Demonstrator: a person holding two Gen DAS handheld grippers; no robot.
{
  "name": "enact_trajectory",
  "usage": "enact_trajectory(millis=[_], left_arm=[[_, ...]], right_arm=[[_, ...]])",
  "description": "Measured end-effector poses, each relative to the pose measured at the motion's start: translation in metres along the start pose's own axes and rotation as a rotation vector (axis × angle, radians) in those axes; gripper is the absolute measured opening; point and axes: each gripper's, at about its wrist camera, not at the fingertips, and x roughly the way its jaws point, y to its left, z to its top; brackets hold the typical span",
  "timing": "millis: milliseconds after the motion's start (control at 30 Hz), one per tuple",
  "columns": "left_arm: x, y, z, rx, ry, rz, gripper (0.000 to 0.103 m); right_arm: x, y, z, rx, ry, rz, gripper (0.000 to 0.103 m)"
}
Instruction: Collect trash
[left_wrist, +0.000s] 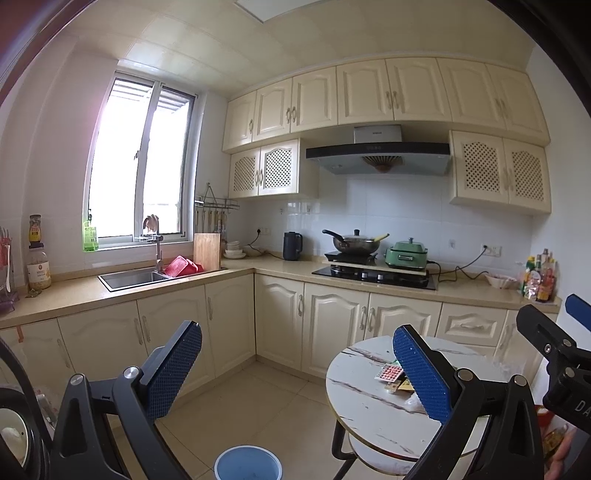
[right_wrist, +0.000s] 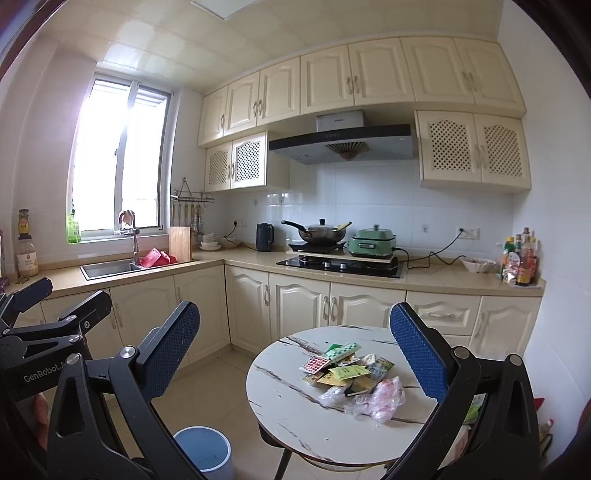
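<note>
A heap of trash (right_wrist: 351, 373) lies on a round white marble-look table (right_wrist: 295, 417): pill blister packs, green and yellow packets, and crumpled clear plastic wrap (right_wrist: 380, 400). The left wrist view shows only part of the trash (left_wrist: 391, 376) on the table (left_wrist: 362, 402), behind a finger. A blue bin (right_wrist: 203, 448) stands on the floor left of the table, also seen as the bin (left_wrist: 247, 463). My left gripper (left_wrist: 299, 369) and my right gripper (right_wrist: 295, 354) are both open, held in the air short of the table, holding nothing.
An L-shaped counter (right_wrist: 436, 278) runs along the walls with a sink (right_wrist: 107, 267), a hob with a wok (right_wrist: 317, 230), a green cooker (right_wrist: 371, 242), a kettle and bottles. Beige tiled floor (left_wrist: 240, 398) lies between cabinets and table.
</note>
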Motion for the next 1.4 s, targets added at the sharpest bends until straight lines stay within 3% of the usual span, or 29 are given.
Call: enact_trajectory(millis=[933, 1400], left_arm=[[0.001, -0.001, 0.005, 0.036, -0.001, -0.007, 0.102], [0.047, -0.019, 0.001, 0.045, -0.026, 0.006, 0.102]], right_arm=[[0.003, -0.007, 0.001, 0.031, 0.022, -0.021, 0.103], [0.029, -0.031, -0.006, 0.063, 0.033, -0.034, 0.103]])
